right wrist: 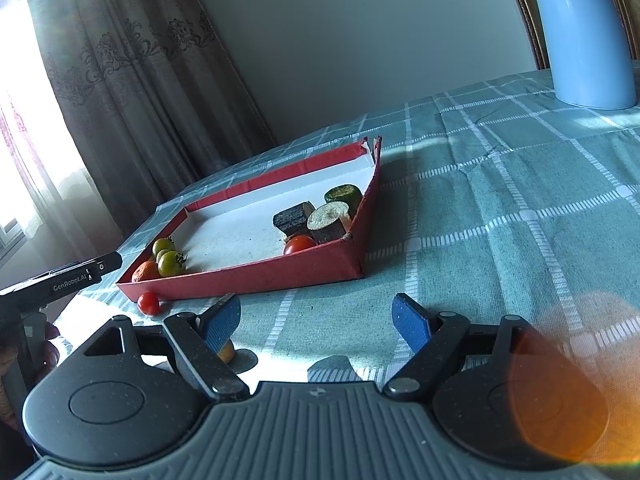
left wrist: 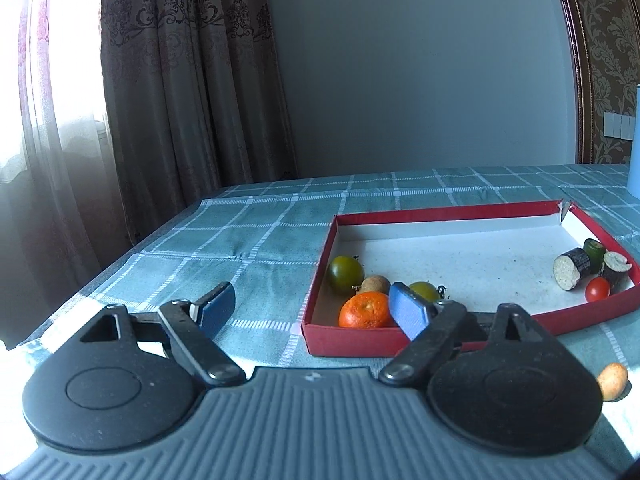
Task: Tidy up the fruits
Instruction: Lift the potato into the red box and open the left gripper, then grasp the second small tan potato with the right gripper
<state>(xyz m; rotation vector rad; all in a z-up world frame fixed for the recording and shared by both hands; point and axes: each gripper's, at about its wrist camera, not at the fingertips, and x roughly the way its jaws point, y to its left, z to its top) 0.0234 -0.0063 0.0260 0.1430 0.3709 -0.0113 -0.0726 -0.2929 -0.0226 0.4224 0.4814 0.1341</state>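
Observation:
A red tray (left wrist: 316, 336) with a white floor lies on the checked cloth. In its near left corner sit a mandarin (left wrist: 365, 310), two green tomatoes (left wrist: 346, 276) and a small brown fruit (left wrist: 374, 283). Its right end holds dark rolls (left wrist: 572, 268), a green cylinder (left wrist: 594, 250) and a red cherry tomato (left wrist: 597, 289). My left gripper (left wrist: 312, 310) stands open just before the tray's near left corner, holding nothing. My right gripper (right wrist: 318, 322) is open over bare cloth in front of the tray (right wrist: 256, 276). A second cherry tomato (right wrist: 149, 303) lies on the cloth by the tray's front wall.
A small tan piece (left wrist: 612, 380) lies on the cloth at my left gripper's right. A yellow-orange bit (right wrist: 227, 352) peeks from behind my right gripper's left finger. A tall blue jug (right wrist: 588, 32) stands at the far right. Curtains hang beyond the table's left edge.

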